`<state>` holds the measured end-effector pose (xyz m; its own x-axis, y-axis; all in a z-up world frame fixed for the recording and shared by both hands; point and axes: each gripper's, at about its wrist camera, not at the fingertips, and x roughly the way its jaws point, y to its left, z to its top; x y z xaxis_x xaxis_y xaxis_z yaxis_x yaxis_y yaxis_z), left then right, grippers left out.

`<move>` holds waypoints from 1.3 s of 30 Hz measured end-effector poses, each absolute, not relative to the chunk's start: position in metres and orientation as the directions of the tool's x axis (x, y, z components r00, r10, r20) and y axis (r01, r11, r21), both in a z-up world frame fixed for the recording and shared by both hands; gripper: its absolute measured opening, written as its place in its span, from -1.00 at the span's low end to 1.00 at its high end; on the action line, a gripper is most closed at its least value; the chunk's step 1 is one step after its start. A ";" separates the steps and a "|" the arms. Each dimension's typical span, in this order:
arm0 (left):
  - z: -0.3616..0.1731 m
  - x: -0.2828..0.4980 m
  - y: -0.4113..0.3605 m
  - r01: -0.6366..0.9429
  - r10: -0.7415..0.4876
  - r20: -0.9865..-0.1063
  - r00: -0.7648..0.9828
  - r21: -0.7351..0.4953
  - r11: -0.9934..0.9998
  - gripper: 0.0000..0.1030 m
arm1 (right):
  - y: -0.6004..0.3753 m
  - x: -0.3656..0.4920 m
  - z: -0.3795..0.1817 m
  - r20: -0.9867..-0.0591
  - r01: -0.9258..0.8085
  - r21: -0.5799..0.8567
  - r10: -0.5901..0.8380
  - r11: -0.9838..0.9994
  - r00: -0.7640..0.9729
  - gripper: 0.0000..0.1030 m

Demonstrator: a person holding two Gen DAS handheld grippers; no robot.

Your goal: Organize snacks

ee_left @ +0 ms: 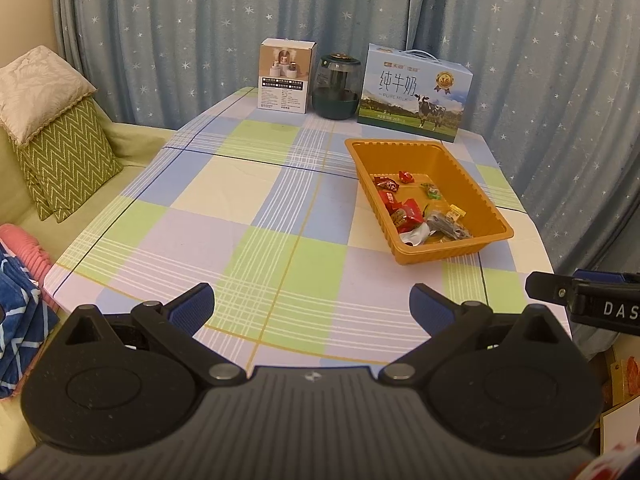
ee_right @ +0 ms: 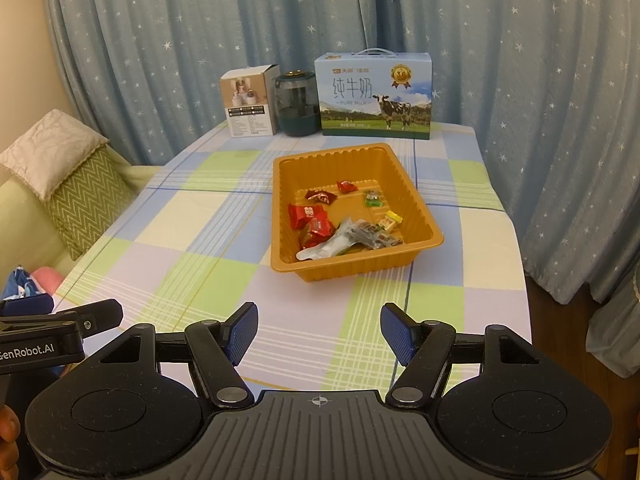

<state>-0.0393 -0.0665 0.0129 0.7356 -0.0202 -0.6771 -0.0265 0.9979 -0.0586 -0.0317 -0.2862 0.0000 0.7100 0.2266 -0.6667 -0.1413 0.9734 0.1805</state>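
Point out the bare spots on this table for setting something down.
Bare tablecloth runs left of the orange tray and in front of it, toward both open grippers. It is crowded along the back: humidifier box, jar, milk carton.

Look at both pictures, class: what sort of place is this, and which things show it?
Most likely a room in a home: a table under a checked cloth, star-printed curtains behind it, and cushions on a sofa beside it. A milk carton and an orange snack tray suit household use.
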 end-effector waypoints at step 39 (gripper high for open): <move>0.015 -0.038 -0.070 -0.016 -0.029 -0.678 0.735 -0.059 0.998 1.00 | -0.288 -0.031 0.000 -0.666 -0.139 0.182 0.226 0.973 0.711 0.32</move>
